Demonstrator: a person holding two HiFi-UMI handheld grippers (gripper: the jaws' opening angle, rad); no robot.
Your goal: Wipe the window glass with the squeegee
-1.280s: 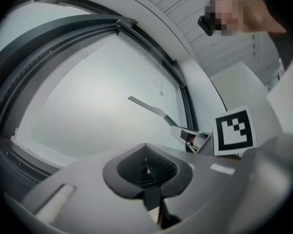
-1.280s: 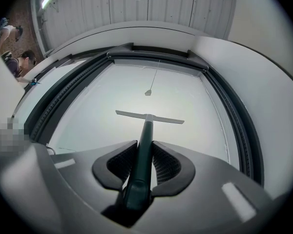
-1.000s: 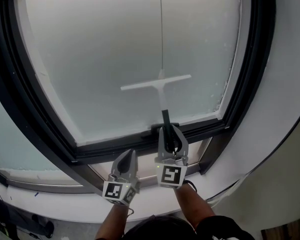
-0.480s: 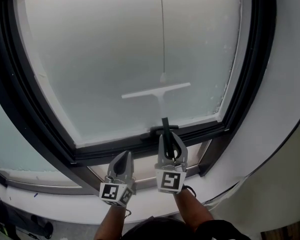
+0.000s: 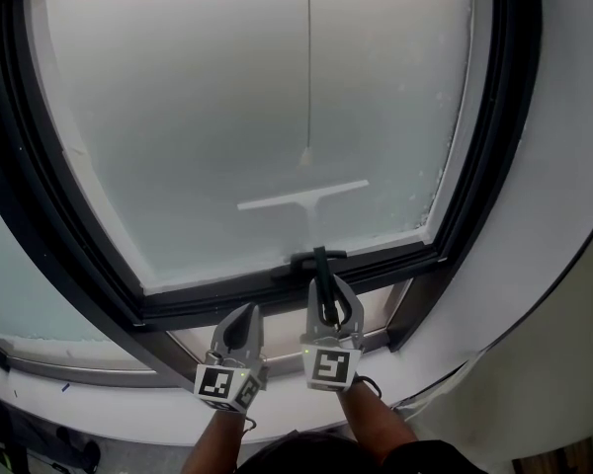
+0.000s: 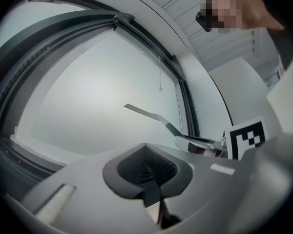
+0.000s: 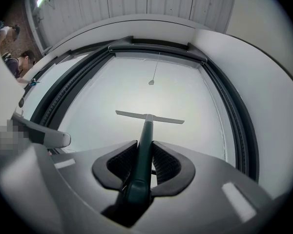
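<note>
The squeegee (image 5: 303, 196) lies with its white blade flat on the frosted window glass (image 5: 208, 87), low on the pane. Its dark green handle (image 5: 321, 265) runs down across the bottom frame into my right gripper (image 5: 327, 284), which is shut on it. In the right gripper view the handle (image 7: 144, 145) passes between both pads of the right gripper (image 7: 145, 149), and the blade (image 7: 149, 117) sits crosswise ahead. My left gripper (image 5: 244, 312) hangs just left of the right one, shut and holding nothing; its closed pads of the left gripper (image 6: 147, 165) fill the left gripper view, with the squeegee (image 6: 147, 113) beyond.
A dark window frame (image 5: 227, 294) borders the pane, with a white wall (image 5: 563, 166) to the right. A thin pull cord (image 5: 308, 67) hangs down the glass, ending just above the blade. Another pane (image 5: 10, 284) lies to the left. A person (image 7: 24, 60) stands far left.
The squeegee blade has slid down the glass toward the bottom frame. Both grippers have dropped a little toward me, the right one still holding the handle.
</note>
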